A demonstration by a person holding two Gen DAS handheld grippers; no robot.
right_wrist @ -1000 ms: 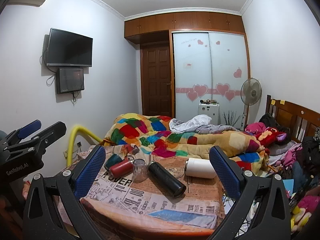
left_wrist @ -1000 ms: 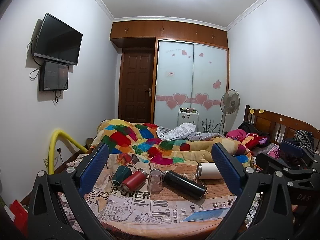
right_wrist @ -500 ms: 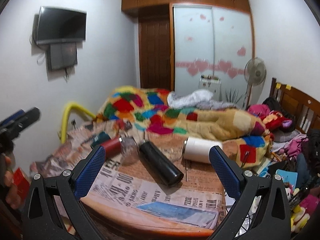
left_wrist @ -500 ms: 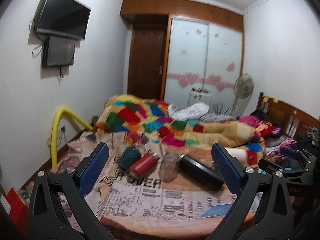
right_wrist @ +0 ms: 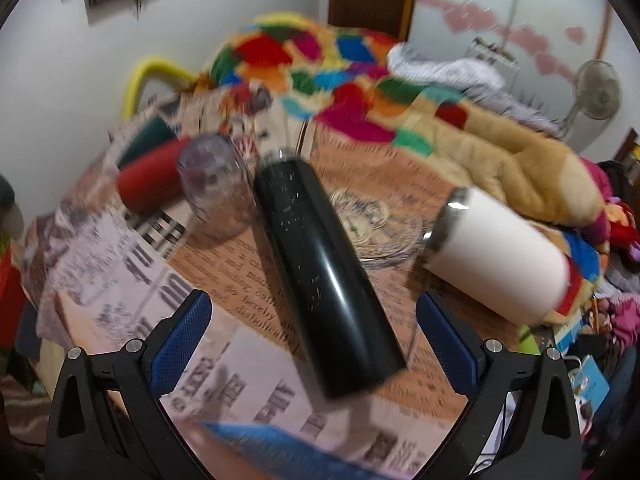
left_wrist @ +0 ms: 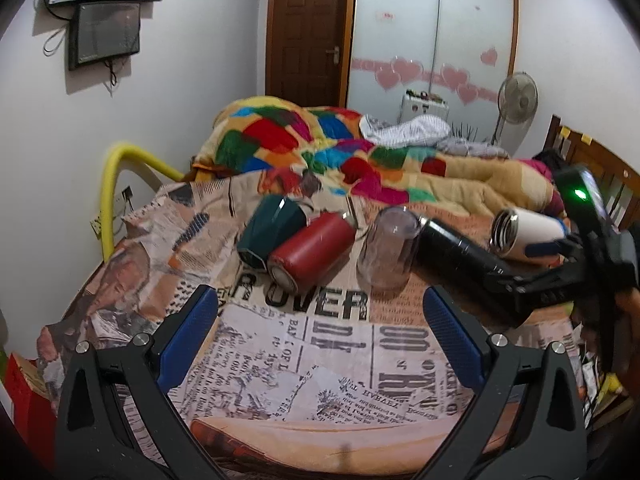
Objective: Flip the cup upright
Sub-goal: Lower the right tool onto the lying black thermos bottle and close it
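Approach step. Right gripper (right_wrist: 312, 336) wide open, empty, black flask (right_wrist: 324, 276) lying at 12 between fingers. Left gripper (left_wrist: 320, 332) wide, empty. Next: close on flask, tip upright.

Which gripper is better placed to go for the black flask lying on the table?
Right. The right gripper is open, jaws already straddling the near end of the black flask. The left gripper, also open, faces the clear cup and red cup, with the flask off to its right.
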